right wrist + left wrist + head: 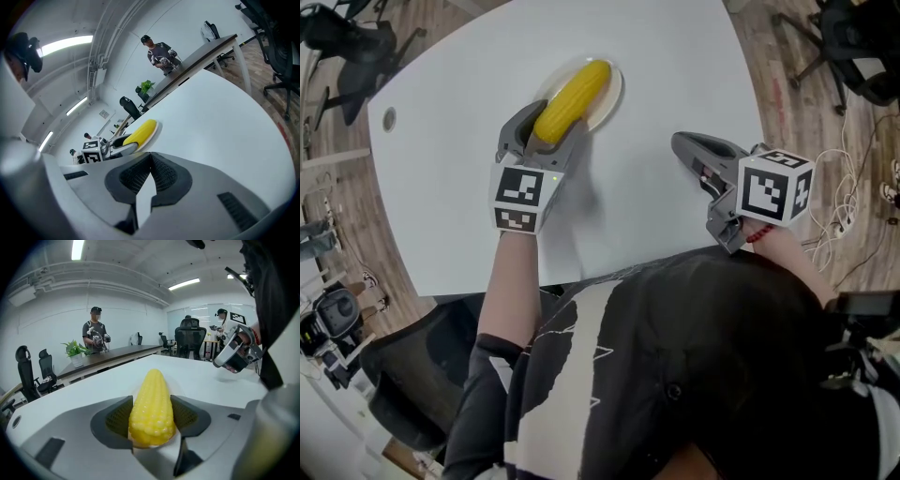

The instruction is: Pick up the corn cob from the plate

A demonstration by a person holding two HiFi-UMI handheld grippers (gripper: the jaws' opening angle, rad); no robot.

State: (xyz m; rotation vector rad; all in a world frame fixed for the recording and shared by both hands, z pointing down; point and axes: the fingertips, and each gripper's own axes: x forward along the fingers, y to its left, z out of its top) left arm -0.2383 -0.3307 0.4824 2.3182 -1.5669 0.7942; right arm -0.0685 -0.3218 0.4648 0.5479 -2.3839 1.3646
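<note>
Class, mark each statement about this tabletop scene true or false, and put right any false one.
1. The left gripper is shut on the corn cob. True.
2. The plate stands on a white table. True.
3. The right gripper holds the plate. False: it is shut on nothing, well apart from the plate.
4. The corn cob is green. False: it is yellow.
</note>
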